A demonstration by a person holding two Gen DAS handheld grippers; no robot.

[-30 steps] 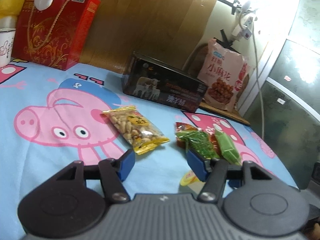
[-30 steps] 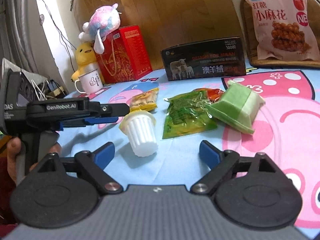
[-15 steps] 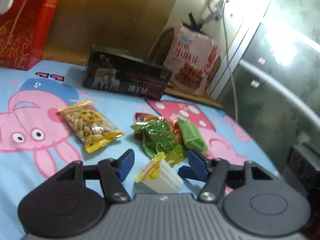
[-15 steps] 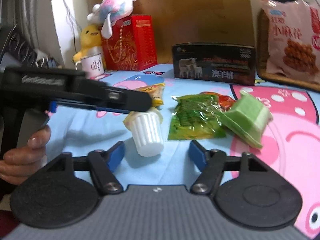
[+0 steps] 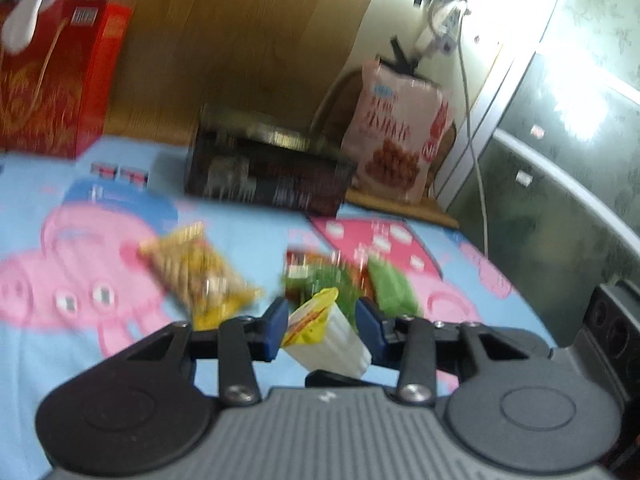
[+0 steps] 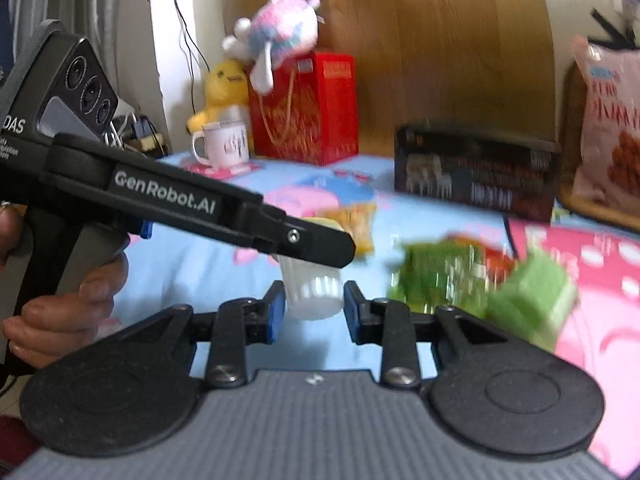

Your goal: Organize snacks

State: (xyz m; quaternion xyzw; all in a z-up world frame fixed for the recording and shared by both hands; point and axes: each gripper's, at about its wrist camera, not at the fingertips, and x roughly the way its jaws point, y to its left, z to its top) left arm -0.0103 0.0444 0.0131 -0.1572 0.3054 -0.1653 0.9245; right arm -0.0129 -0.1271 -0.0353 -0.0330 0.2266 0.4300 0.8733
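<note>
In the left wrist view, the left gripper (image 5: 322, 326) has just been closing, and its blue pads now sit against both sides of a white ribbed jelly cup (image 5: 328, 334) with a yellow foil lid, tipped toward the camera. Beyond it on the blue cartoon-pig sheet (image 5: 248, 236) lie a yellow peanut packet (image 5: 198, 276), a green snack pouch (image 5: 324, 284) and a pale green wrapped snack (image 5: 390, 288), all blurred. Farther back stand a dark tin box (image 5: 268, 176), a pink bag of fried twists (image 5: 396, 152) and a red gift bag (image 5: 56, 92). In the right wrist view, the right gripper (image 6: 314, 308) has also just been narrowing, and its pads flank the base of the same cup (image 6: 314, 292), seemingly touching it, while the left gripper's black finger (image 6: 304, 240) crosses above the cup, held by a hand (image 6: 68, 300). A white mug (image 6: 222, 146), a yellow plush (image 6: 222, 88) and a pink-and-white plush (image 6: 280, 36) stand behind.
</note>
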